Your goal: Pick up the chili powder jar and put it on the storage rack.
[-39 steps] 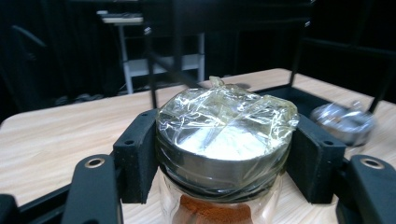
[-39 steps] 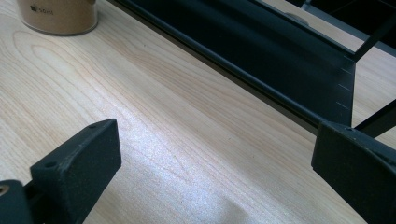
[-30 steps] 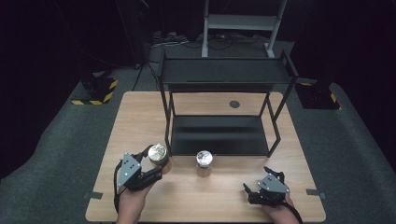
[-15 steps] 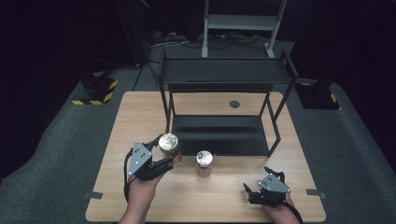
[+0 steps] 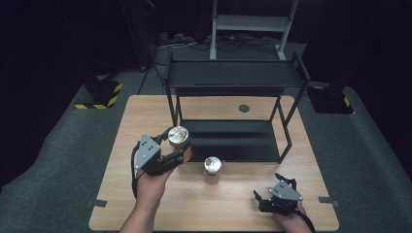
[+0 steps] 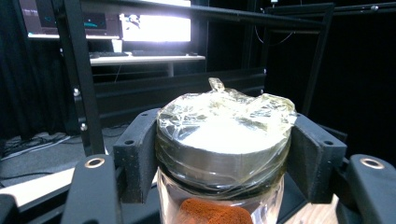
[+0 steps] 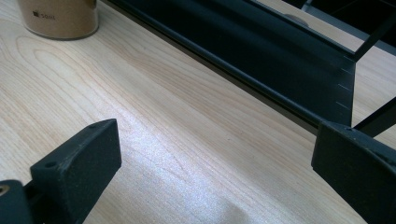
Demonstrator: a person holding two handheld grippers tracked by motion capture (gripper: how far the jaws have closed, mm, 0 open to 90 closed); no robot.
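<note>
Now, left gripper (image 5: 176, 156): you are clamping both jaws on the jar (image 5: 179, 138) just under its lid, holding it upright.
Jar lid (image 6: 224, 135): silver, wrapped in clear film, sitting between your left jaws, with reddish-brown powder below it.
Right gripper (image 5: 272, 200): you are resting it near the table (image 5: 121, 145) edge, jaws standing wide apart over bare wood.
Second jar (image 5: 212, 167): standing between your two grippers.
Black shelf rack (image 5: 233, 80): rising just beyond your left gripper.
</note>
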